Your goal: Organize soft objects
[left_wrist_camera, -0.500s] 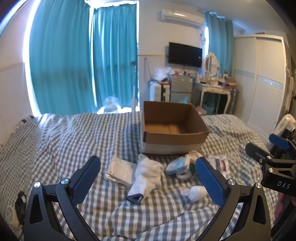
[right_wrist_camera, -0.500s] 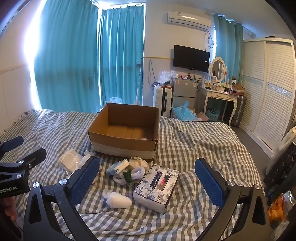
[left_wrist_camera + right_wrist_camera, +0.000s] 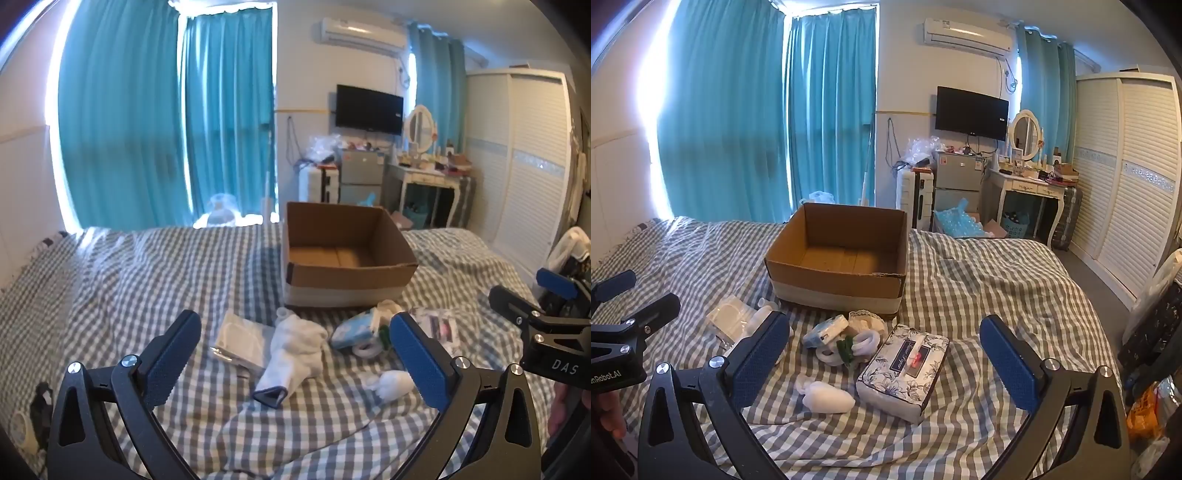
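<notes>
soft objects (image 3: 846, 339) lie before cardboard box (image 3: 838, 273), both claws agape

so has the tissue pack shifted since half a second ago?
No. The tissue pack sits in the same spot in front of the cardboard box.

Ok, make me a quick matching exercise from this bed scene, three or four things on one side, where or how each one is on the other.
Things:
1. cardboard box
2. tissue pack
3. white sock
4. left tool

States:
A. open, holding nothing
B. empty, open-topped
C. floral print, lying right of the pile
D. crumpled, dark-edged cuff toward the camera

Pairs: 1-B, 2-C, 3-D, 4-A
</notes>
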Available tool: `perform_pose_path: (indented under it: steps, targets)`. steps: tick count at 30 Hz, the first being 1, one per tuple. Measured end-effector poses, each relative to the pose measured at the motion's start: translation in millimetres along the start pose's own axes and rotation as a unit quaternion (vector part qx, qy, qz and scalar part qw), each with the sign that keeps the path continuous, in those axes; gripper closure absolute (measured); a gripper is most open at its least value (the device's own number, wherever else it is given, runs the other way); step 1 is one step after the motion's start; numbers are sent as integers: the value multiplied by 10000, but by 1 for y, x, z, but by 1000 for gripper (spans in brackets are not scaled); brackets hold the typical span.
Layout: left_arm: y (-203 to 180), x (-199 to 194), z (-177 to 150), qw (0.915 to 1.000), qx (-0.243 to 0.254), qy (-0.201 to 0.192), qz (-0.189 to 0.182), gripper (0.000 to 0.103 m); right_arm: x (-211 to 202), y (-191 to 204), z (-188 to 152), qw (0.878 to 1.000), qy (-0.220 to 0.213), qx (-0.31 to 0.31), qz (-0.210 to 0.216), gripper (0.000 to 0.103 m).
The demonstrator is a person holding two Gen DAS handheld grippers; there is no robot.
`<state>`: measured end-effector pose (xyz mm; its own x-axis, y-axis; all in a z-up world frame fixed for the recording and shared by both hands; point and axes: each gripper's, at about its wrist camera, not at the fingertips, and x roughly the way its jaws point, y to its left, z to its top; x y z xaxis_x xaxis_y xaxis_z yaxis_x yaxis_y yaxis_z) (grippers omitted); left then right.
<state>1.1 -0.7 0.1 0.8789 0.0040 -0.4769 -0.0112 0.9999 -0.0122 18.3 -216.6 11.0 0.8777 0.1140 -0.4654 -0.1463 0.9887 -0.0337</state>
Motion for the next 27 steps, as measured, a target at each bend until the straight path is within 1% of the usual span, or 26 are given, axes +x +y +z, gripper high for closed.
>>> perform_pose_path:
  steps: [27]
  targets:
    - [6, 1, -1, 10000, -25, -12, 2, 0, 4, 0, -2, 10000, 44, 44, 15, 0]
